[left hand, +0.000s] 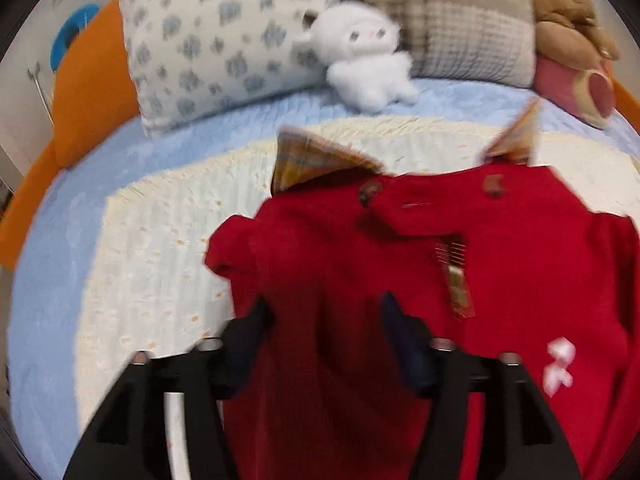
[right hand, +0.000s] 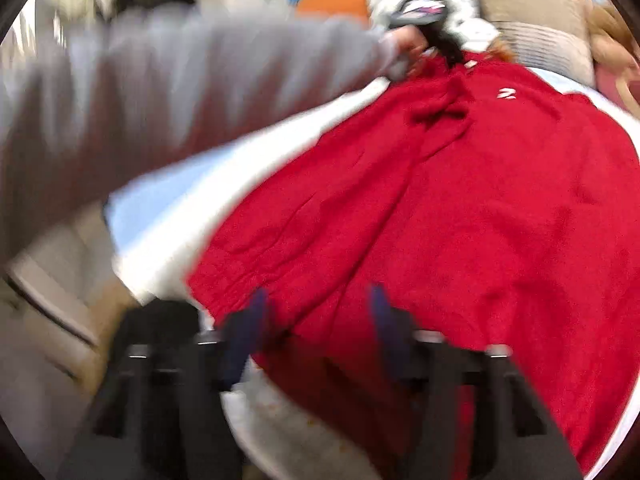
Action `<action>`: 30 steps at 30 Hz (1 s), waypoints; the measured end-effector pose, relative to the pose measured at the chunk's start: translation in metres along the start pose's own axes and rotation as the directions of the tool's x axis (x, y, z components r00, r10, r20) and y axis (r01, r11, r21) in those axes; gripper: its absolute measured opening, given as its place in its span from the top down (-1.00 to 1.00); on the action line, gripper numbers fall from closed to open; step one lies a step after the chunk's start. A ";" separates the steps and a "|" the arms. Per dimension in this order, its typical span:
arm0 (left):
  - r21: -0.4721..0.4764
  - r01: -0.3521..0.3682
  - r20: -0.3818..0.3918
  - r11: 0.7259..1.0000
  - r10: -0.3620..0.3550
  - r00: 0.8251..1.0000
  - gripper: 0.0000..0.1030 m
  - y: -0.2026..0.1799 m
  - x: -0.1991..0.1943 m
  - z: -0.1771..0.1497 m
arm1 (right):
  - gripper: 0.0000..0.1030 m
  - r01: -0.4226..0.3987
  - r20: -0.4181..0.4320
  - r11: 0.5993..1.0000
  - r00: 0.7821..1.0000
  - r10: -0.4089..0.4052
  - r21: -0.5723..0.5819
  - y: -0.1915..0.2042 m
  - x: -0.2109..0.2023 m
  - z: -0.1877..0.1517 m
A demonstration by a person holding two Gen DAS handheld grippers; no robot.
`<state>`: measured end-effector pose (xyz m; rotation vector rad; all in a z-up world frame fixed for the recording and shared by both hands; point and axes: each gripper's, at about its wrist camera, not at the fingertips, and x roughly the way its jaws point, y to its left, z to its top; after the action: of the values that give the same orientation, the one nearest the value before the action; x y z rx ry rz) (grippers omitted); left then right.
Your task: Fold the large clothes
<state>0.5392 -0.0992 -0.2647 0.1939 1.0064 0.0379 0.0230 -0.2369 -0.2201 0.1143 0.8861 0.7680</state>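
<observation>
A large red coat (left hand: 400,260) with a plaid collar (left hand: 316,160) lies spread on a cream quilt (left hand: 160,240) on the bed. My left gripper (left hand: 324,312) is open, fingers wide apart, over the coat near its left shoulder. In the right wrist view the coat (right hand: 460,208) runs lengthwise away from me. My right gripper (right hand: 316,304) is open over the coat's near hem edge. The person's grey-sleeved arm (right hand: 180,92) reaches across to the coat's far end, holding the left gripper's handle.
A flowered pillow (left hand: 224,36), a white plush toy (left hand: 364,56), a beige pillow (left hand: 452,20) and a brown plush (left hand: 572,36) line the head of the bed. An orange headboard (left hand: 88,88) stands at left. The bed's edge and the floor (right hand: 60,320) lie at left.
</observation>
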 end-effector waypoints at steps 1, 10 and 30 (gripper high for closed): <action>0.033 -0.004 0.014 0.999 0.004 1.000 -0.66 -0.008 -0.015 -0.002 | -0.35 -0.007 0.049 0.999 0.999 0.005 0.044 -0.009 -0.021 -0.004; 0.233 0.077 0.032 0.969 -0.087 0.996 -0.79 -0.155 -0.126 0.005 | -0.53 0.159 0.120 0.901 0.967 -0.224 0.404 -0.105 -0.120 -0.074; 0.098 0.141 -0.242 0.985 -0.114 0.964 -0.35 -0.331 -0.008 0.006 | -0.53 0.063 0.173 0.868 0.970 -0.169 0.493 -0.158 -0.111 -0.096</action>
<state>0.5203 -0.4263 -0.3141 0.2329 1.2576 -0.1179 -0.0031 -0.4448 -0.2708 0.5746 0.8576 0.3947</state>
